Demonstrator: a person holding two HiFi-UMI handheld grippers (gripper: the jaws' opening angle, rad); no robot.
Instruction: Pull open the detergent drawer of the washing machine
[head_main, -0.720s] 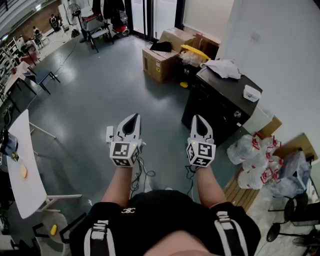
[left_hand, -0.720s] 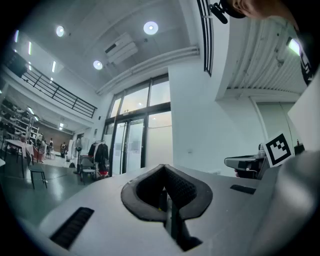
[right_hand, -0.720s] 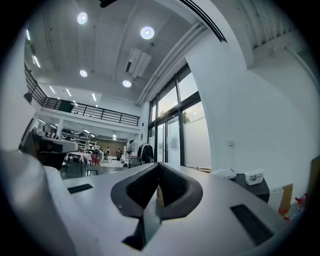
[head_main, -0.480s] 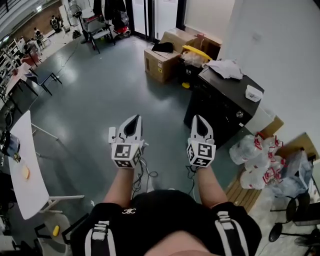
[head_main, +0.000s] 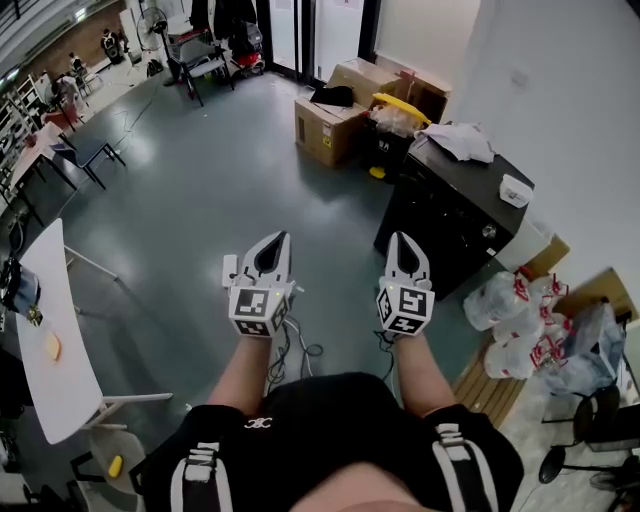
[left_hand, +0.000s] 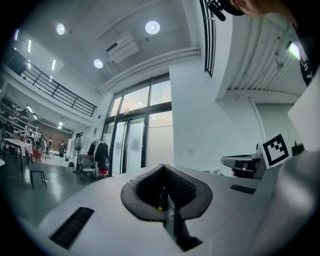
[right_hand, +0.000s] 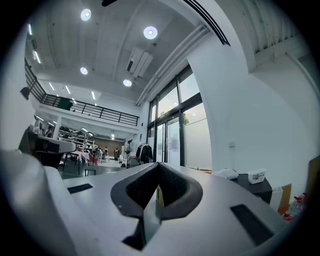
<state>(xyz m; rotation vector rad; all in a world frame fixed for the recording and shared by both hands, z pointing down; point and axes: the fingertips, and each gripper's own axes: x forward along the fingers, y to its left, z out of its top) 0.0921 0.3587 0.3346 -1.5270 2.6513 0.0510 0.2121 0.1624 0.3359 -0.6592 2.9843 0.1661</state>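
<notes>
Left tongs (head_main: 281, 241) and right tongs (head_main: 401, 241), closed; washing machine (head_main: 440, 225) lies ahead-right, apart.

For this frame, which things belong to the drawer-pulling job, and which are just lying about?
Job: left claw, shut; right claw, shut; black machine by the wall, probably the washer.

Lying about: cardboard boxes; white cloth and small white box on the machine; packs of bottles; white table.
</notes>
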